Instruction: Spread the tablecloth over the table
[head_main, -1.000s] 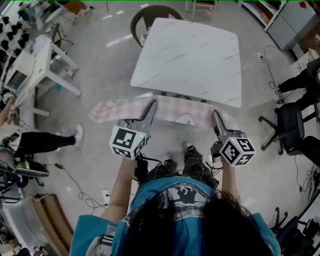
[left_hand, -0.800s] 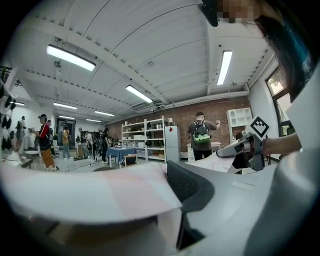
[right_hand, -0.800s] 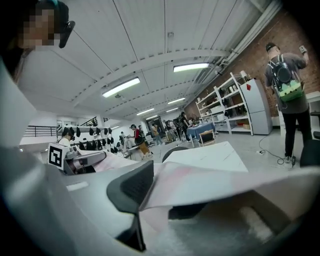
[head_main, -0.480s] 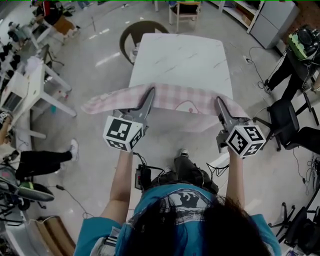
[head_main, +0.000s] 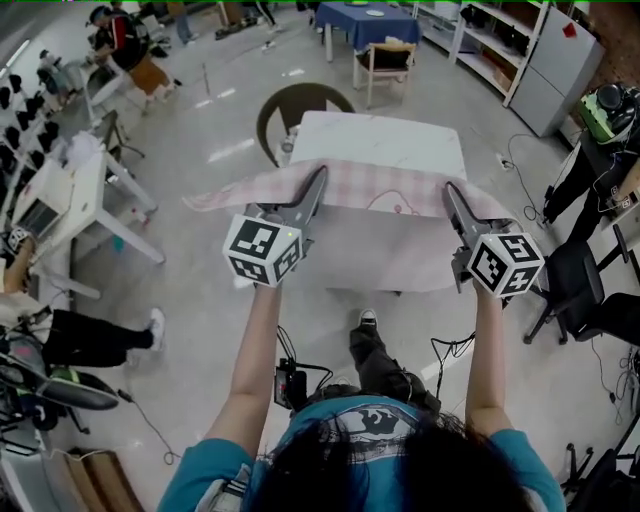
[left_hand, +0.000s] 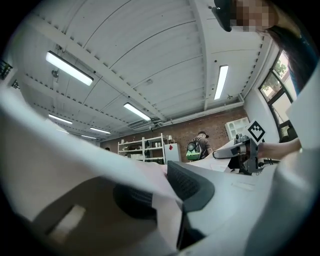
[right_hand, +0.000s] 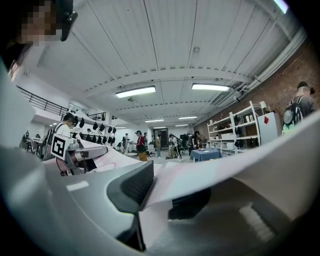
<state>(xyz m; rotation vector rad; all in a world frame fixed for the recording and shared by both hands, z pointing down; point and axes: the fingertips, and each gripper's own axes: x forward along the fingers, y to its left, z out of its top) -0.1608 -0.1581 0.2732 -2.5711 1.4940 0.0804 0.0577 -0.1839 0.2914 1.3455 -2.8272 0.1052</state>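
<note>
A pink checked tablecloth hangs stretched between my two grippers, lifted high in front of the white marble-top table, whose near part it hides. My left gripper is shut on the tablecloth's top edge at the left, with a loose end trailing further left. My right gripper is shut on the top edge at the right. In the left gripper view the cloth lies pinched between the dark pads. In the right gripper view the cloth is likewise clamped.
A round dark chair stands behind the table. A wooden chair and a blue-covered table are further back. White desks stand at the left, black office chairs at the right. People are at the room's edges.
Both grippers have risen and moved forward toward the table, carrying the tablecloth from knee height up to the table's near edge. Both grips stay the same.
</note>
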